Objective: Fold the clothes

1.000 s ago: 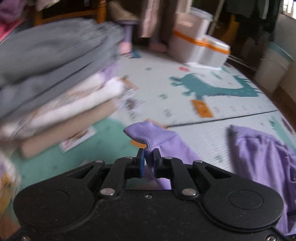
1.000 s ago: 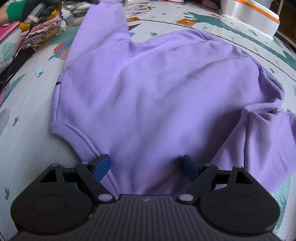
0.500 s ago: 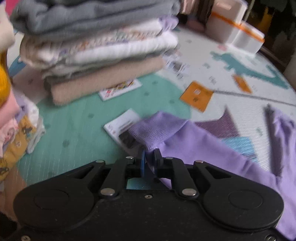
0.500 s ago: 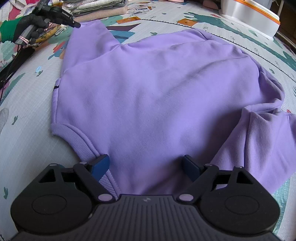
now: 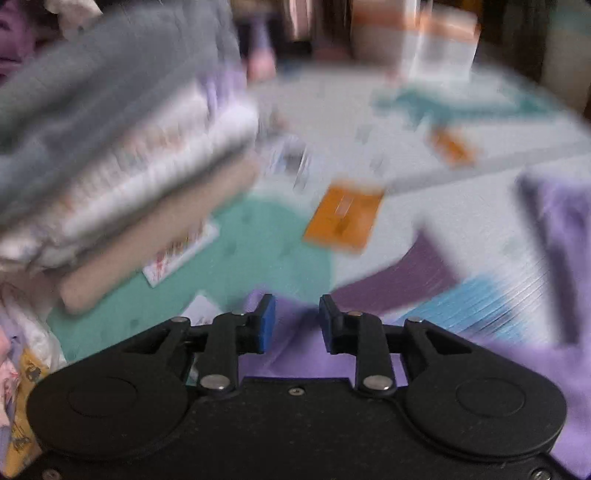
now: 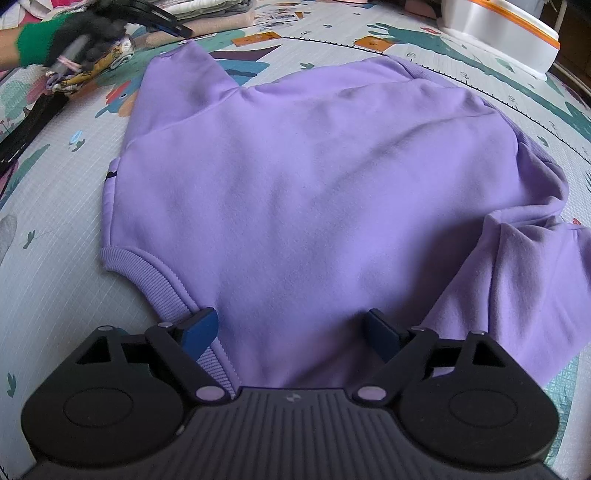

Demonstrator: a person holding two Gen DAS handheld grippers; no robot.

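Note:
A purple sweatshirt [image 6: 314,192] lies spread flat on the printed play mat [image 6: 55,258]. Its left sleeve [image 6: 181,77] stretches toward the far left, and its right sleeve [image 6: 535,280] lies folded at the near right. My right gripper [image 6: 291,332] hovers open over the ribbed hem [image 6: 162,277] at the near edge. My left gripper [image 5: 293,321] is open just above the sleeve's cuff [image 5: 291,328], with nothing between its fingers. The left wrist view is blurred by motion. In the right wrist view the left gripper [image 6: 173,27] shows at the far left, held by a gloved hand [image 6: 55,40].
A stack of folded clothes [image 5: 122,155] stands close on the left, with another pile of patterned garments [image 5: 18,362] at the near left. A white bin with an orange band [image 6: 498,29] sits at the far right. Cards [image 5: 343,214] lie on the mat.
My left gripper has opened and let go of the sleeve cuff, which now lies flat on the mat. The left camera is swinging. My right gripper has stayed put.

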